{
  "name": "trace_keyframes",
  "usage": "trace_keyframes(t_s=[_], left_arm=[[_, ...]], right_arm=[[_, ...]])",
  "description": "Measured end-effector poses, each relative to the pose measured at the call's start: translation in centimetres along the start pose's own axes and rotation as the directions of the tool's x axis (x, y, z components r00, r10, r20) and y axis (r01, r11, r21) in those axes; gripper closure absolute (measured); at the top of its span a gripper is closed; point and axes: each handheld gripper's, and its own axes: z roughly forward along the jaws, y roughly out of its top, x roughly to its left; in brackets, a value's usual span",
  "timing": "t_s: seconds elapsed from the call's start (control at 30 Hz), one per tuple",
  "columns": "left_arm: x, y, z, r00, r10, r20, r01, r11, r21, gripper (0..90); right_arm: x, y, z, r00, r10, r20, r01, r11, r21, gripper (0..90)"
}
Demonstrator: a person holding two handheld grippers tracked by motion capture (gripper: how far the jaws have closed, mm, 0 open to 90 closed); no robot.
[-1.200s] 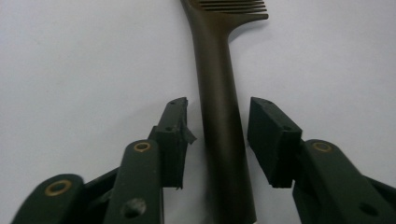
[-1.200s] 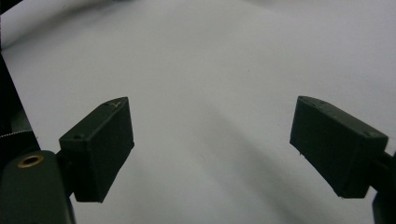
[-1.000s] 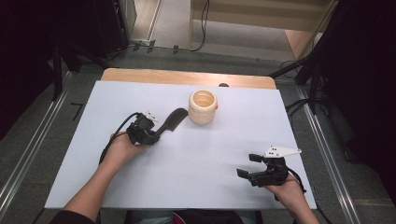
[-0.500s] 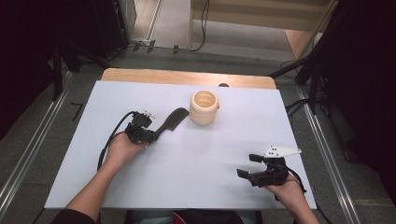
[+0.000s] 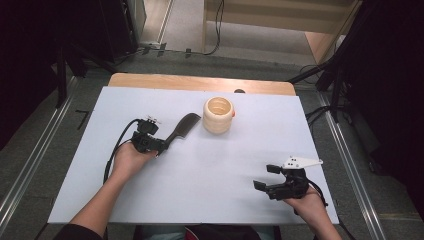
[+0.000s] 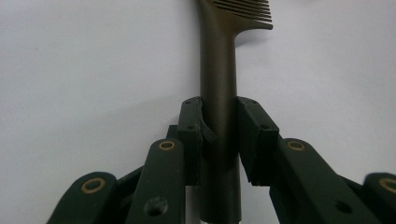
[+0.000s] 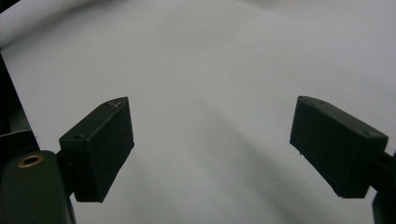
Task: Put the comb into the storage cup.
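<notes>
On the white table top [image 5: 200, 200]: two hand-held grippers, a dark comb and a pale round holder.
Left gripper [image 5: 159, 146]: held in the person's left hand [image 5: 129, 159] at the left middle of the table; its jaws are clamped on the comb's handle. The left gripper view [image 6: 218, 135] shows one black pad pressed against each side of the handle.
Comb [image 5: 181, 129]: dark brown, its handle caught between the left jaws, its toothed head pointing up and to the right toward the holder. In the left gripper view [image 6: 219, 70] the teeth start at the top edge, right of the handle.
Holder [image 5: 218, 115]: a pale, ribbed, round cup with an open top, standing upright near the far middle of the table, just beside the comb's head but apart from it. A small orange spot shows at its right side.
Right gripper [image 5: 263, 176]: held in the right hand [image 5: 310, 202] at the near right of the table, well apart from the comb and holder. Its jaws stand wide apart with nothing between them; the right gripper view [image 7: 210, 149] shows bare white surface in the gap.
Wooden strip [image 5: 200, 82]: runs along the table's far edge.
</notes>
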Motion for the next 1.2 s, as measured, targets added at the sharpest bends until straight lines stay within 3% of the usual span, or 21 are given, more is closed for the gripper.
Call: trace_keyframes(t_s=[0.2,0.37,0.8,1.2], left_arm=[[0.8,0.0,-1.2,0.9985,-0.035,0.043,0.037,0.9979,-0.054,73.1],[1.2,0.0,-2.2,0.9945,-0.065,0.082,0.074,0.9911,-0.111,73.1],[0.7,-0.1,-3.6,0.9886,-0.067,0.135,0.093,0.9769,-0.193,73.1],[0.3,-0.5,-4.1,0.9669,-0.092,0.238,0.151,0.9575,-0.245,73.1]], right_arm=[[0.0,0.0,0.0,1.0000,-0.005,-0.001,0.005,1.000,-0.002,11.7],[0.0,0.0,0.0,1.0000,-0.006,-0.001,0.006,1.000,-0.003,11.8],[0.4,0.3,0.3,0.9999,-0.015,-0.008,0.015,1.000,-0.013,11.8],[0.9,0.9,0.5,0.9997,-0.020,-0.017,0.019,0.999,-0.051,11.7]])
